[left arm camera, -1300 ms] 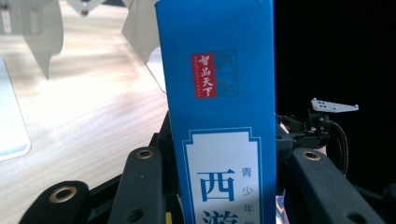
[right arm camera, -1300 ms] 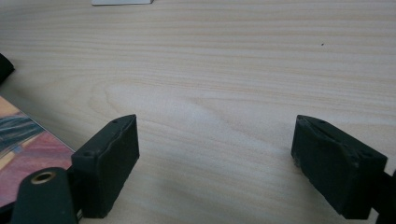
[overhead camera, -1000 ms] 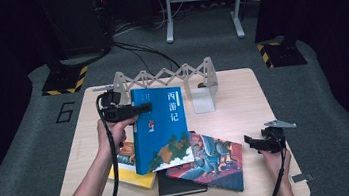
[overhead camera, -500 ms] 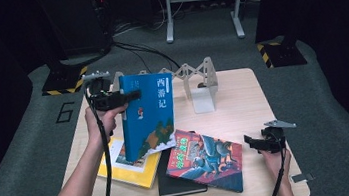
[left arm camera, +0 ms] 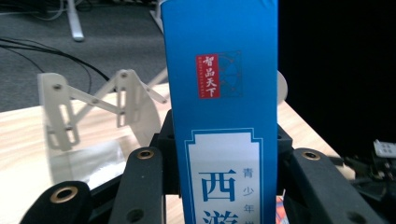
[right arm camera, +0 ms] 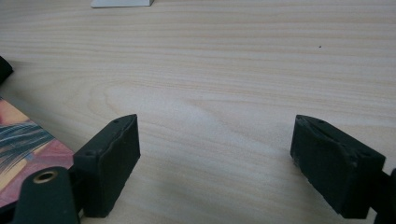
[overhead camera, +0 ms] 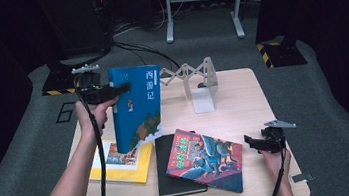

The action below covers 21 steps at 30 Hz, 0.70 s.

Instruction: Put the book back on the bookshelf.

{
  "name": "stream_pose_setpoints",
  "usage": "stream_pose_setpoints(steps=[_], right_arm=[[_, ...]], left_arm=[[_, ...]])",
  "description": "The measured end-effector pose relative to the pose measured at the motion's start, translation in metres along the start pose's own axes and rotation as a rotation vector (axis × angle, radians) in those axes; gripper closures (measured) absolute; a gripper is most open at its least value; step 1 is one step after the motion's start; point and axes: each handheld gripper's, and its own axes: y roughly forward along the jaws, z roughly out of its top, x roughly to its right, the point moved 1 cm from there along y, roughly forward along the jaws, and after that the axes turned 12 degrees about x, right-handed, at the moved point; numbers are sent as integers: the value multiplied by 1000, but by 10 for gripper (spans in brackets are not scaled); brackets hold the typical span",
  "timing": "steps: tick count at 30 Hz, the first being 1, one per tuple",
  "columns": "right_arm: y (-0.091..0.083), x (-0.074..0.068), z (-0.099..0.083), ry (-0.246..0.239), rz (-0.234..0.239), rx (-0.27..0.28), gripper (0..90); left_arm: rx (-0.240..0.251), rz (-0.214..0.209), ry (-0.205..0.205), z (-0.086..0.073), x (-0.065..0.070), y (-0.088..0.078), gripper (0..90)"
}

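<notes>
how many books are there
4: a blue book held upright in the left gripper, a yellow book, a black book and a red book partly overlapping it. More may be hidden.

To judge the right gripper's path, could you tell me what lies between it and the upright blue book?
In the high view, the red illustrated book, lying partly on a black book, sits between the right gripper and the blue book.

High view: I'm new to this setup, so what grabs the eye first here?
The blue book, held upright above the table's left side in the left claw. Next, the red illustrated book lying across a black notebook near the front, with the right claw open beside it.
</notes>
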Motion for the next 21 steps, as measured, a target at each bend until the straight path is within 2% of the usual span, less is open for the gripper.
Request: stream_pose_setpoints(steps=[10, 17, 21], right_arm=[[0, 0, 0, 1, -2, 0, 154], [0, 0, 0, 8, -7, 12, 155], [-1, 0, 0, 2, 1, 6, 155]], left_arm=[[54, 103, 17, 6, -20, -3, 620], [75, 169, 25, 5, -30, 5, 620], [88, 192, 20, 4, -37, 11, 620]])
